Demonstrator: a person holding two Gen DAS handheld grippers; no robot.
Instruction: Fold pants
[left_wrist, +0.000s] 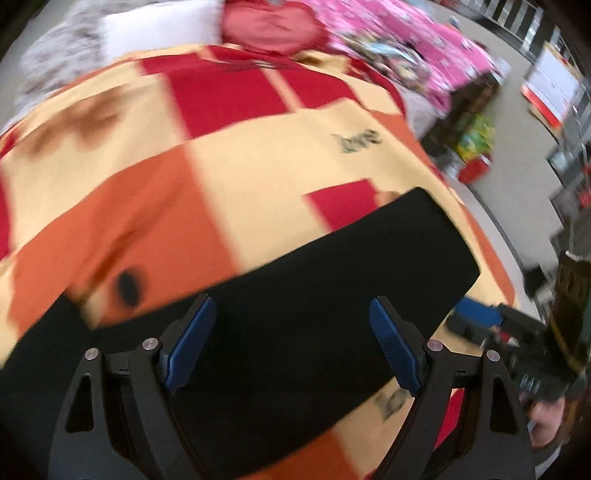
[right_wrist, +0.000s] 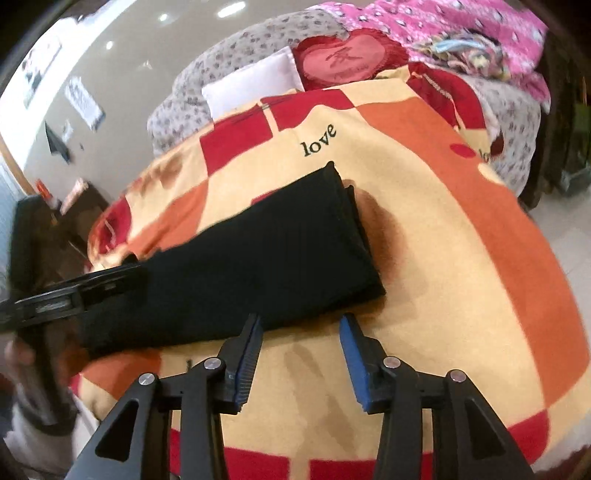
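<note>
The black ribbed pants (right_wrist: 258, 254) lie as a long folded strip across the checked red-orange-cream bed blanket (right_wrist: 424, 206). Both left tongs (left_wrist: 291, 343) and right tongs (right_wrist: 301, 350) are released, empty — next fold probably needs gripping an end.

Blurred view, left tongs (left_wrist: 291, 343) wide apart (nothing gripped), above black pants (left_wrist: 314, 280), checked blanket (left_wrist: 207, 147) beneath

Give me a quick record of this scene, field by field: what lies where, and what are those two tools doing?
garment: black pants, lying as a long folded strip
surface: checked red, orange and cream blanket printed with "love"
behind: red heart-shaped cushion, pink patterned quilt
left tool: open, above the pants, holding nothing
right tool: open, beside the pants' near edge, holding nothing
</note>
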